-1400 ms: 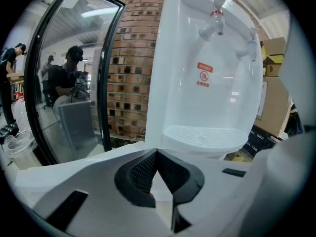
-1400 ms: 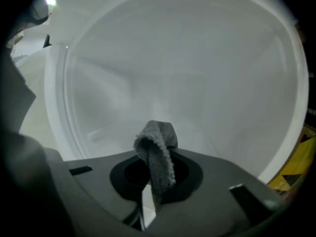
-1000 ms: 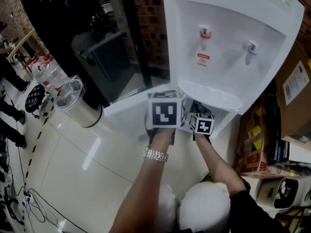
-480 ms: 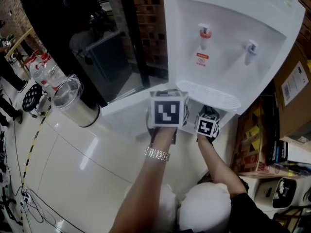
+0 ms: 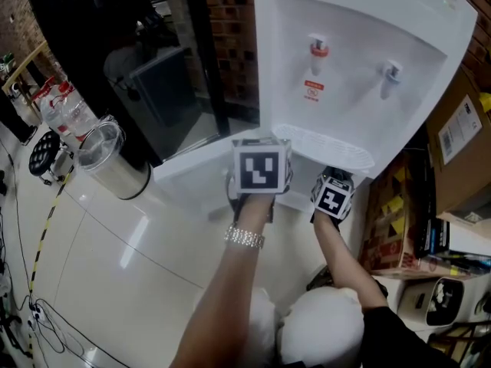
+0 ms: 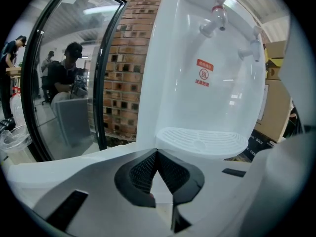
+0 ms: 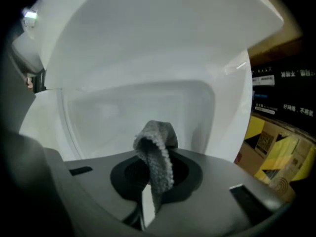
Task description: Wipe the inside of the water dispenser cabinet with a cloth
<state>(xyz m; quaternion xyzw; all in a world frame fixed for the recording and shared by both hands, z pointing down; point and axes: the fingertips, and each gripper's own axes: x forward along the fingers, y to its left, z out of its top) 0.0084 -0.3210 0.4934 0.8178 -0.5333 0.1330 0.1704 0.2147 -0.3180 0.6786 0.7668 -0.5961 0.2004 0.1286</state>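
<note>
Our left gripper [image 5: 260, 176], topped by its marker cube, sits in front of the tall white plastic water dispenser [image 5: 360, 75]. Our right gripper [image 5: 332, 198] is just beside it, below the ribbed white drip tray [image 5: 326, 149]. From the head view we cannot see the cloth, because the grippers cover it. A red-capped tap [image 5: 317, 49] and a blue-capped tap [image 5: 392, 73] stand above the tray. A steel bin with a clear lid [image 5: 107, 159] stands well off to the left.

In the left gripper view, the jaws of our left gripper [image 6: 157, 154] are pressed together with nothing between them. They face the dispenser's front, below the tray.

In the right gripper view, our right gripper [image 7: 150, 181] is clenched on a grey nubbly cloth [image 7: 157, 152]. The cloth is folded over on itself and rises above the jaws in a small drooping loop, its looped pile showing along the edge. Behind it opens the smooth white cabinet hollow [image 7: 138, 102]. The cloth is held in front of that hollow, but we cannot tell whether it touches a wall. Yellow and black cartons [image 7: 271, 147] stand to the right.
</note>
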